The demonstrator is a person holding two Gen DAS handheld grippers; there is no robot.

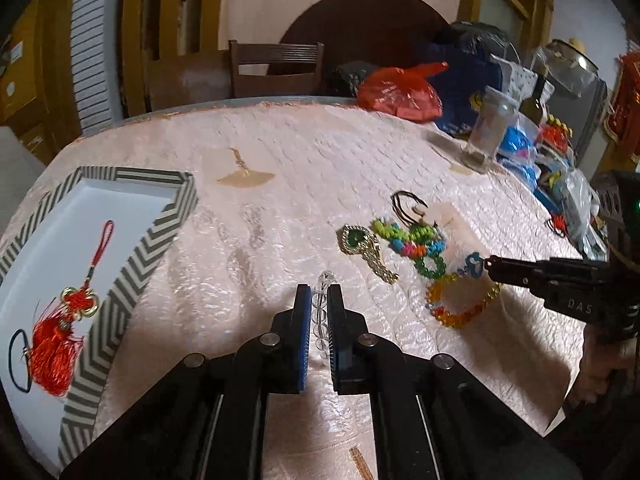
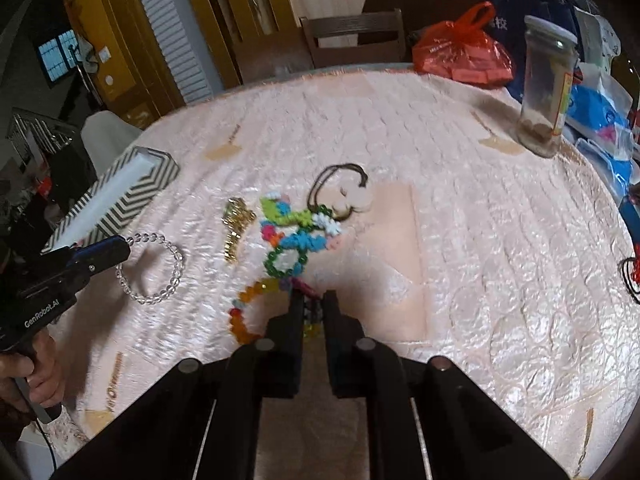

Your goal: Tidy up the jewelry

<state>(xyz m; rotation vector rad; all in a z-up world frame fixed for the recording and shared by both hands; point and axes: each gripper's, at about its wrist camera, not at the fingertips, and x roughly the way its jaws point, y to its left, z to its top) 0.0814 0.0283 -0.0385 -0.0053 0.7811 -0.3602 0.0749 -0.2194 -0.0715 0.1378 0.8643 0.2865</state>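
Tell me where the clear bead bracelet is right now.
The clear bead bracelet is pinched between the left gripper's fingers, low over the pink tablecloth, between the striped tray and the gold brooch.

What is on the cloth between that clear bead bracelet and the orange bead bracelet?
Only the gold brooch lies roughly between the clear bead bracelet and the orange bead bracelet; otherwise bare pink tablecloth, seen best in the right wrist view.

Handheld two-finger tools, black bodies.
Left tool [image 1: 319, 300]: blue pads, round silver pivots, white "GenRobot.AI" lettering. Right tool [image 2: 312, 304]: "DAS" marking. Bare-skinned hands behind.
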